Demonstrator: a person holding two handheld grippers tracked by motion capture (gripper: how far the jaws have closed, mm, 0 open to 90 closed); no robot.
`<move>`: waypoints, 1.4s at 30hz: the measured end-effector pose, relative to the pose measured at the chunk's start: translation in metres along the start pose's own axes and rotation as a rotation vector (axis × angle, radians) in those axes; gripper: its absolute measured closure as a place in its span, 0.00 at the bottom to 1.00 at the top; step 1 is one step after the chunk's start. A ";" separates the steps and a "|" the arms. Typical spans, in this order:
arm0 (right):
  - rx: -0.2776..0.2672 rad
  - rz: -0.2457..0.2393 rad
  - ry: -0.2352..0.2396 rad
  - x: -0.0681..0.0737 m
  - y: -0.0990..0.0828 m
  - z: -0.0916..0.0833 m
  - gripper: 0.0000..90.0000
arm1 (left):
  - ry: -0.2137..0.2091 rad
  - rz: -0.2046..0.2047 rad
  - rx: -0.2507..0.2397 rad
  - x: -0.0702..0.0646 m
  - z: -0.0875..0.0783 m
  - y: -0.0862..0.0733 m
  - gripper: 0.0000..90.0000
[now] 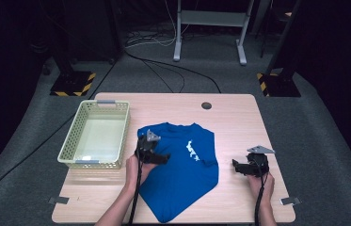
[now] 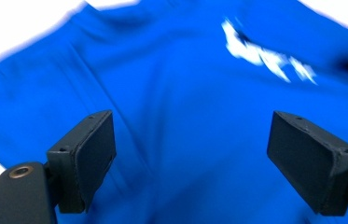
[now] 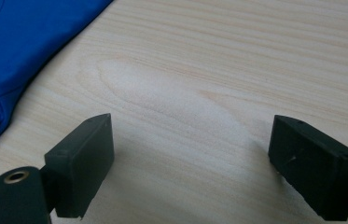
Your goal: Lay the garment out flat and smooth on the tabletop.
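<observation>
Folding step: the left gripper [image 1: 163, 157], jaws apart over the blue T-shirt [image 1: 182, 174] lying mid-table beside the basket [image 1: 95, 162], should pinch one layer squarely; right gripper [image 1: 235, 165] waits, jaws apart, above bare table [image 1: 239, 122].

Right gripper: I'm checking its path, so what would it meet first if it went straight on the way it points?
Probably the bare wooden table; the blue T-shirt lies off to one side.

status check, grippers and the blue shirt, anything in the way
Left gripper open over the blue shirt, nothing held. Right gripper open over bare table, off the shirt. Basket sits left, clear of the work.
</observation>
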State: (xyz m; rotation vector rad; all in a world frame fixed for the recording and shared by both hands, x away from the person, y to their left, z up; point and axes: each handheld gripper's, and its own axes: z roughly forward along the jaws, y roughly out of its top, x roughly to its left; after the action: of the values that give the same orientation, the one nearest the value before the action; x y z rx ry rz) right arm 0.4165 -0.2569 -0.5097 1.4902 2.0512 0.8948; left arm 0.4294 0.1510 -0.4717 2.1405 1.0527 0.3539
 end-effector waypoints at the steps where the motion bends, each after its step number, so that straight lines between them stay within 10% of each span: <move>1: -0.001 0.002 -0.011 0.001 -0.001 -0.001 0.14 | -0.006 0.011 -0.001 -0.004 -0.003 -0.008 0.17; 11: 0.005 -0.022 0.025 0.005 -0.001 -0.001 0.13 | 0.008 0.009 -0.027 -0.018 -0.013 -0.067 0.15; 18: 0.012 0.000 0.078 0.027 0.012 -0.008 0.15 | 0.056 0.047 -0.033 -0.026 -0.010 -0.066 0.14; 23: 0.003 -0.083 0.144 0.072 0.037 -0.008 0.17 | 0.032 0.037 -0.029 -0.024 -0.010 -0.066 0.15; 30: 0.062 -0.195 0.117 0.127 0.068 0.013 0.32 | 0.033 0.037 -0.028 -0.025 -0.010 -0.066 0.15; 42: 0.157 -0.215 0.093 0.140 0.081 0.051 0.66 | 0.038 0.043 -0.029 -0.025 -0.010 -0.066 0.15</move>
State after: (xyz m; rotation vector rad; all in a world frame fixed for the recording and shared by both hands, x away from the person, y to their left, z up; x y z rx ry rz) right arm 0.4604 -0.0954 -0.4838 1.2923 2.3446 0.7458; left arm 0.3702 0.1635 -0.5094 2.1403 1.0182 0.4294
